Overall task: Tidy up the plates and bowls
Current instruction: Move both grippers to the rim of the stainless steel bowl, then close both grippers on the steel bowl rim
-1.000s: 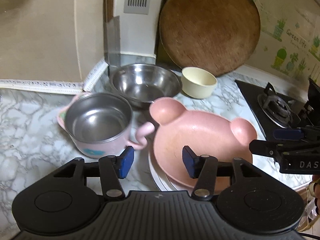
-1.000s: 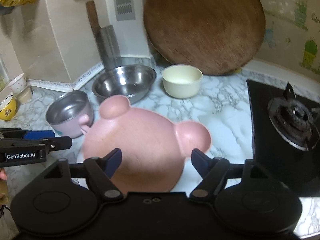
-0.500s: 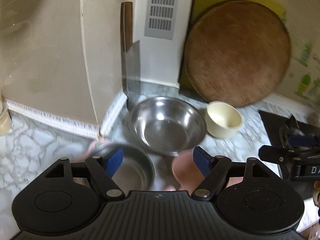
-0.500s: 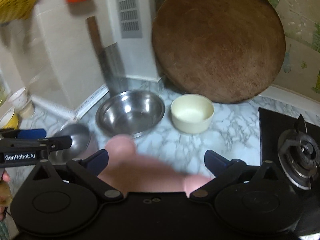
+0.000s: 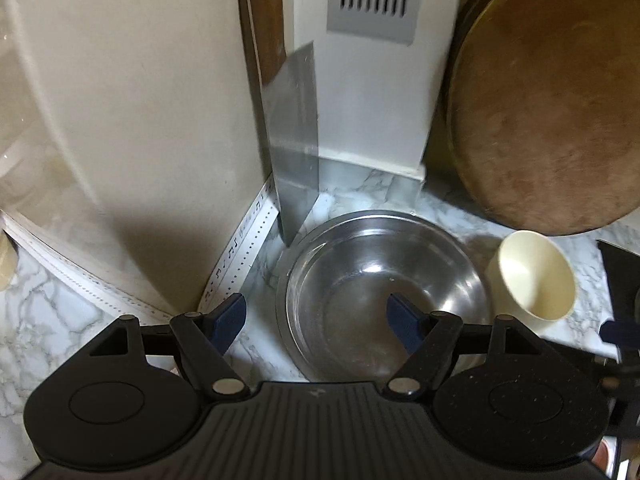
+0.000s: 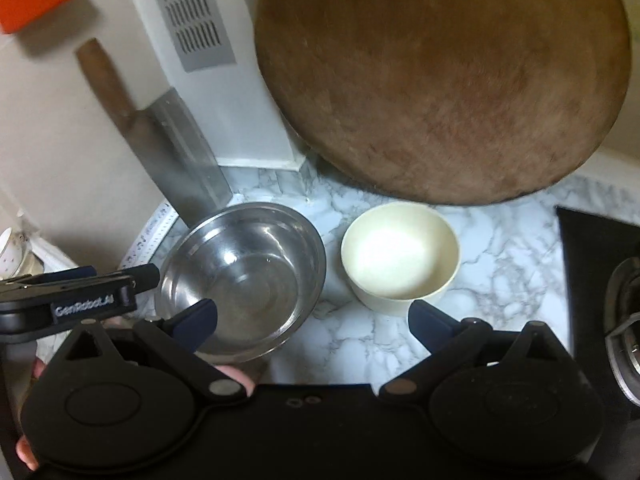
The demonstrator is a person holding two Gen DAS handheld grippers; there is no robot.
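A steel bowl (image 5: 384,292) sits on the marble counter near the back corner; it also shows in the right wrist view (image 6: 244,276). A cream bowl (image 5: 534,276) stands to its right, also in the right wrist view (image 6: 400,258). My left gripper (image 5: 316,320) is open and empty, low over the steel bowl's left rim. My right gripper (image 6: 312,322) is open and empty, in front of the gap between the two bowls. The left gripper's side shows in the right wrist view (image 6: 80,296). The pink plate is mostly hidden under the grippers.
A cleaver (image 6: 176,152) leans in the corner behind the steel bowl. A round wooden board (image 6: 440,76) leans on the back wall. A black gas hob (image 6: 600,280) is at the right. A small cup (image 6: 12,256) stands far left.
Both grippers have moved forward past the pink bear plate and pink-sided pot, toward the steel and cream bowls. Both stay open and empty.
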